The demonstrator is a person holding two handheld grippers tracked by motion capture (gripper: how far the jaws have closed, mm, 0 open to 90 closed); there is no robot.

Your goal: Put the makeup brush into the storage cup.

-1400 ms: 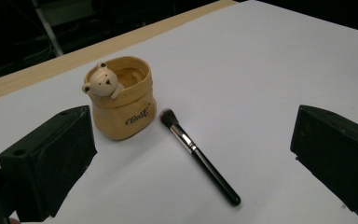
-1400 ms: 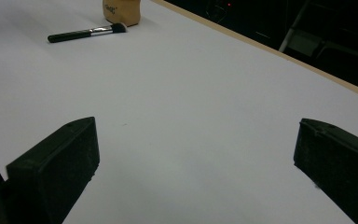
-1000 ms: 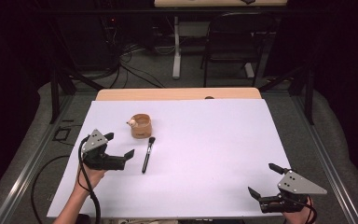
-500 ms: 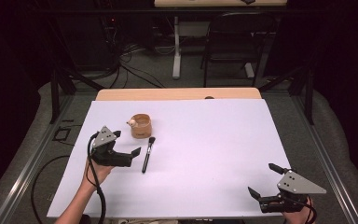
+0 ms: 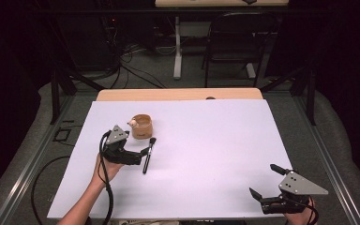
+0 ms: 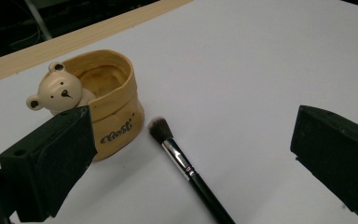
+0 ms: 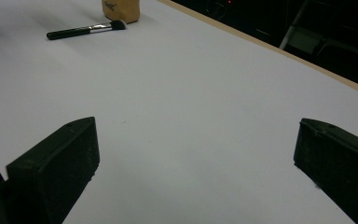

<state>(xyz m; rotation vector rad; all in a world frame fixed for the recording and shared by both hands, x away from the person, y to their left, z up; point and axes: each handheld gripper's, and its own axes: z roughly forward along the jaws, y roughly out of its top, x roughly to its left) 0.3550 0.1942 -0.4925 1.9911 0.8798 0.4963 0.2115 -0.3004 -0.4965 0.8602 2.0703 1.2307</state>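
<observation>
Tan ceramic cup with a small bear figure on its rim, upright on the white-covered surface, serving as landmark. Just beside the cup, on its near side: black-handled makeup brush with silver ferrule and dark bristles, lying flat, bristle end toward the cup, apparently not quite touching it. Left tongs, held in the left hand, near the cup and right at the brush handle; jaws spread wide on either side of the brush in the left gripper view, gripping nothing. Right tongs, well apart from the cup at the near right corner, jaws likewise spread wide, empty.
</observation>
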